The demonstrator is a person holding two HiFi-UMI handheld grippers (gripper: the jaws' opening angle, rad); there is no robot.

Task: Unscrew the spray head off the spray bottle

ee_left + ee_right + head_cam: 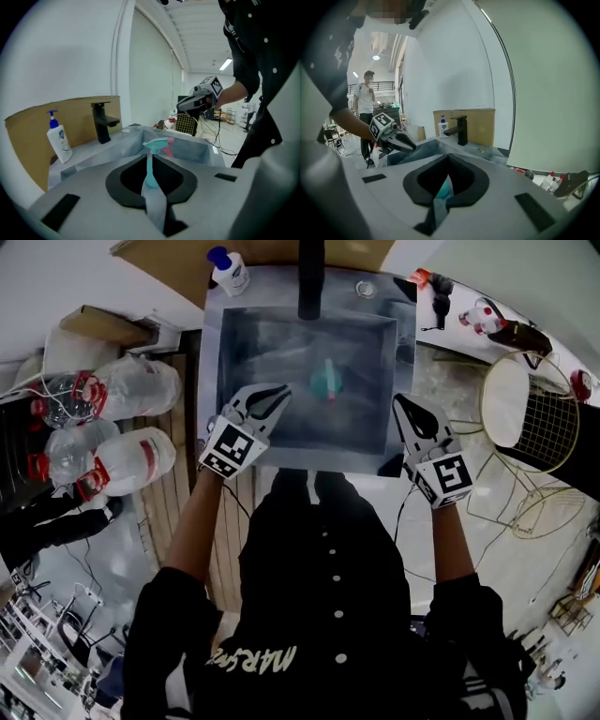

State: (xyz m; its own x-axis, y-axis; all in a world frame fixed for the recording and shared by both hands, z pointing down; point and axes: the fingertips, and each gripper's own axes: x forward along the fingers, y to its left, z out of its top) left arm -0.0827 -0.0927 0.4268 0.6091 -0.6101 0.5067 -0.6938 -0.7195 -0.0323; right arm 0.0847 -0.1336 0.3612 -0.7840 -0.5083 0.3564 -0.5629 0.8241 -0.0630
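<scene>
Teal spray bottle (pixel 325 382), grey sink (pixel 214 381)

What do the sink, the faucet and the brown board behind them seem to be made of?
Sink: probably concrete or a stone-look composite; it is mottled grey and matte, with thick square walls.
Faucet: likely metal with a matte black coating; it has sharp, boxy edges and no shine.
Brown board: cardboard, judging by its flat, dull tan face.

Grey sink (pixel 212 371) — teal spray bottle (pixel 327 381) seemingly upright inside; pump bottle (pixel 228 271) on its rim.
</scene>
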